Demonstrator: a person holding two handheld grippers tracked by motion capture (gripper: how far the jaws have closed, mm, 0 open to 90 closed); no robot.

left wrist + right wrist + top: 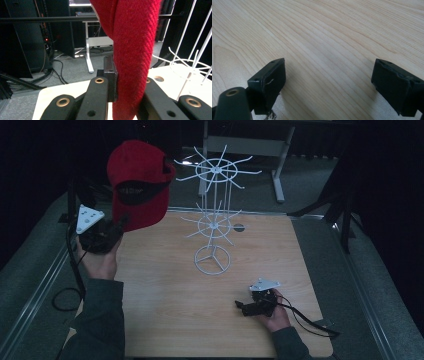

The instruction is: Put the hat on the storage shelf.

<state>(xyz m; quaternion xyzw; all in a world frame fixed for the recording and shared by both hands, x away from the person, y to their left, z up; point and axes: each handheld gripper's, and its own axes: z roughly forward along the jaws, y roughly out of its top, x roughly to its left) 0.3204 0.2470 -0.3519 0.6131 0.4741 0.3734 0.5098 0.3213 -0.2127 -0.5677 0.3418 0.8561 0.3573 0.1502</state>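
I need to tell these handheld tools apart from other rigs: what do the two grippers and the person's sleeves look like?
Both are black. The left gripper and the right gripper each carry a grey three-cornered plate with holes on top and trail a black cable. In the gripper views, the jaws are black bars with brass-coloured rivets and blocky black pads. The sleeves are dark grey-green.

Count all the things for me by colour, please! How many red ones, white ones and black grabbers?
Red: 1, the cap
White: 1, the wire rack
Black: 2, the left gripper and the right gripper
Total: 4
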